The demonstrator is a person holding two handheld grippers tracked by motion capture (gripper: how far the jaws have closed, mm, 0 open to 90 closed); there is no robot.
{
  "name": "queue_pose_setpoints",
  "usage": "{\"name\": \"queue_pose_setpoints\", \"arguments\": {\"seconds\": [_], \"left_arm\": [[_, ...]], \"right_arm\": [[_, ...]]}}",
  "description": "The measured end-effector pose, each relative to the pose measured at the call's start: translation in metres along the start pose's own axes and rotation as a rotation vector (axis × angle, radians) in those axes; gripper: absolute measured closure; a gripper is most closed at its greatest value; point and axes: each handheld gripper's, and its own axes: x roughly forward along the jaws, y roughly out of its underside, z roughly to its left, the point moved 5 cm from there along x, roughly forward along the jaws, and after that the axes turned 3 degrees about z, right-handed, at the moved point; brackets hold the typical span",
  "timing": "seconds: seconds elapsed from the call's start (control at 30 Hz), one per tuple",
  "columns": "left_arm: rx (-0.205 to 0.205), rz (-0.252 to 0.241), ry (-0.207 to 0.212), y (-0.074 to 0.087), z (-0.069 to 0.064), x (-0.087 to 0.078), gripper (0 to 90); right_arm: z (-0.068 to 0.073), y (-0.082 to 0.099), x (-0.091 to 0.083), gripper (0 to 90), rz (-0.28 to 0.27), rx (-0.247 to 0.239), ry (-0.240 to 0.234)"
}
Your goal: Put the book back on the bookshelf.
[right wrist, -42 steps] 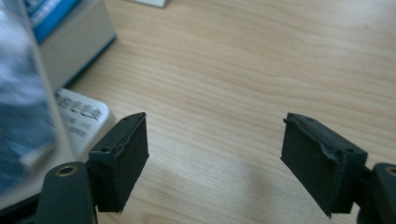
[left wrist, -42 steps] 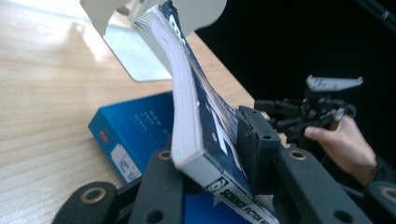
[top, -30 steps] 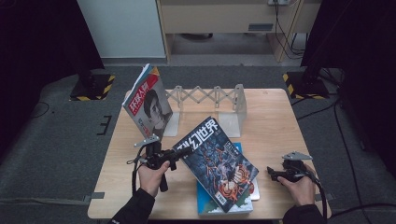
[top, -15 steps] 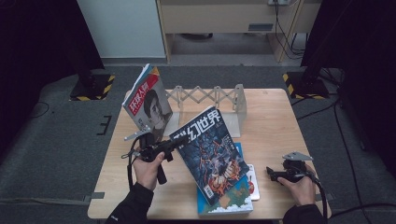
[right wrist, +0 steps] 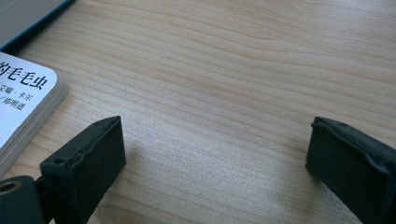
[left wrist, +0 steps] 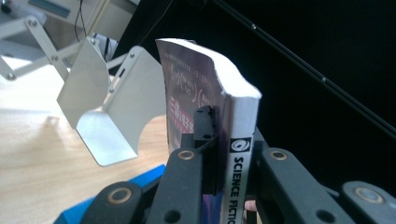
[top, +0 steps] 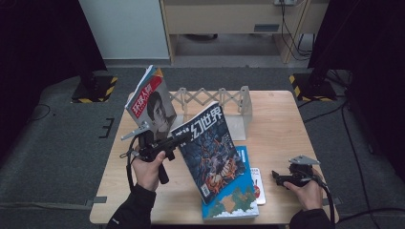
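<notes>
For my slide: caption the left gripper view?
Left gripper clamps a science fiction magazine by its spine, near the rack.

A lab-like recording room: black curtains (top: 43,43), hazard-striped stand bases (top: 93,89), taped grey floor (top: 62,157), loose cables (top: 291,28).

Obstacles and free room on your table (top: 282,119):
- Expanding book rack (top: 212,98): spans the far middle; a red-titled magazine (top: 152,102) leans at its left end, closing that side.
- Science-fiction magazine (top: 210,148): tilted over the centre, blocking passage across.
- Blue book (top: 231,202) and small white book (top: 258,183): lie flat at the near edge.
- Right half: bare wood; you pass freely.
</notes>
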Motion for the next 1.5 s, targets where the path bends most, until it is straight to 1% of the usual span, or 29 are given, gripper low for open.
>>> {"name": "queue_pose_setpoints", "arguments": {"seconds": [0.13,0.17,0.3,0.37,0.47,0.63,0.83,1.03,1.1,1.27,1.5], "left_arm": [[0.035,-0.028,-0.025,-0.010,-0.003,-0.004,82.2],[0.049,-0.031,-0.031,-0.013,-0.004,-0.005,82.2],[0.100,-0.050,-0.070,-0.027,-0.007,-0.010,82.2],[0.116,-0.060,-0.086,-0.032,-0.007,-0.013,82.2],[0.141,-0.078,-0.121,-0.041,-0.005,-0.020,82.2],[0.153,-0.101,-0.170,-0.050,0.002,-0.033,82.2],[0.155,-0.121,-0.213,-0.058,0.010,-0.050,82.2],[0.174,-0.145,-0.276,-0.067,0.017,-0.064,82.2],[0.181,-0.156,-0.303,-0.070,0.021,-0.067,82.2],[0.188,-0.174,-0.352,-0.074,0.029,-0.070,82.2],[0.200,-0.189,-0.418,-0.079,0.041,-0.068,82.2]], "right_arm": [[0.000,0.000,0.000,4.7,0.000,-0.001,0.001],[0.000,0.000,0.000,4.7,0.001,0.001,0.001],[0.000,0.000,0.000,4.7,-0.001,-0.001,0.002],[0.000,0.000,0.000,4.6,0.002,0.003,0.000],[0.000,0.000,0.000,4.6,0.002,0.004,-0.001],[0.000,0.000,0.000,4.6,0.003,0.006,-0.002],[0.000,0.000,0.000,4.5,0.002,0.005,-0.001],[0.000,0.000,0.000,4.4,0.003,0.005,-0.001],[0.000,0.000,0.000,4.5,0.003,0.006,-0.002],[0.000,0.000,0.000,4.4,0.003,0.007,-0.002],[0.000,0.000,0.000,4.2,0.004,0.007,-0.005]]}}
